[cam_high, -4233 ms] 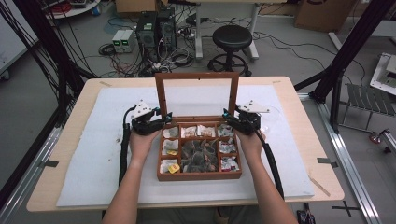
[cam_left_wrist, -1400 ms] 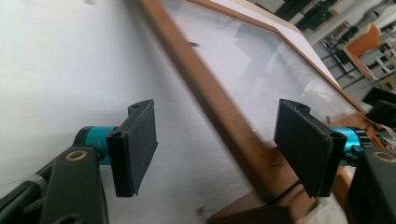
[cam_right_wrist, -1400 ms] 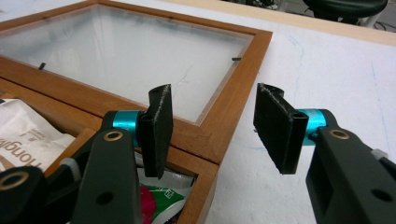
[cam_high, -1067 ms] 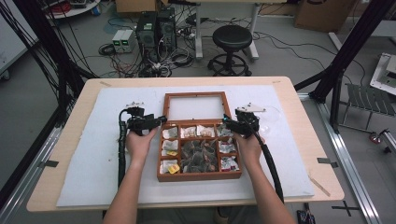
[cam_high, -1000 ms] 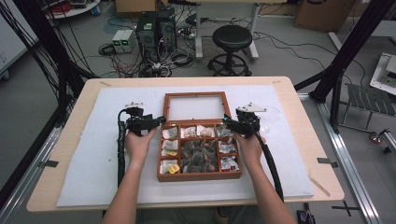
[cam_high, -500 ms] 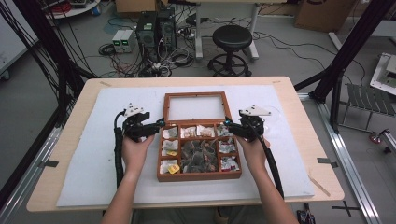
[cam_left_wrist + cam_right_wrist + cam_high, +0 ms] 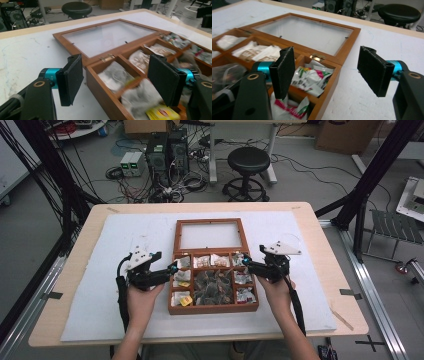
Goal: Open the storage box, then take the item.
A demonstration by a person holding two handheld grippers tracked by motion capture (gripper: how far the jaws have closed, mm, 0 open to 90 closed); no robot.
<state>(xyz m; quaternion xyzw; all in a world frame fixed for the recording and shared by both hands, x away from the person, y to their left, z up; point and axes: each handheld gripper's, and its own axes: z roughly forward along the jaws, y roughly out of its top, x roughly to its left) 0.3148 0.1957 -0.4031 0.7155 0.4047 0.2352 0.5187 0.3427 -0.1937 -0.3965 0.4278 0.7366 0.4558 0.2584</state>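
Box: wooden tea box (image 7: pixel 214 280) sat mid-counter, glass lid (image 7: pixel 210 234) folded flat behind it.
Tongs: left tongs (image 7: pixel 170 269) and right tongs (image 7: pixel 248 262) gaped empty at box's sides.
Progress: opening apparently done; packets untouched.

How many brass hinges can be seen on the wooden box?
2: one hinge at the left rear corner of the wooden box, another hinge at its right rear corner. More may be hidden.
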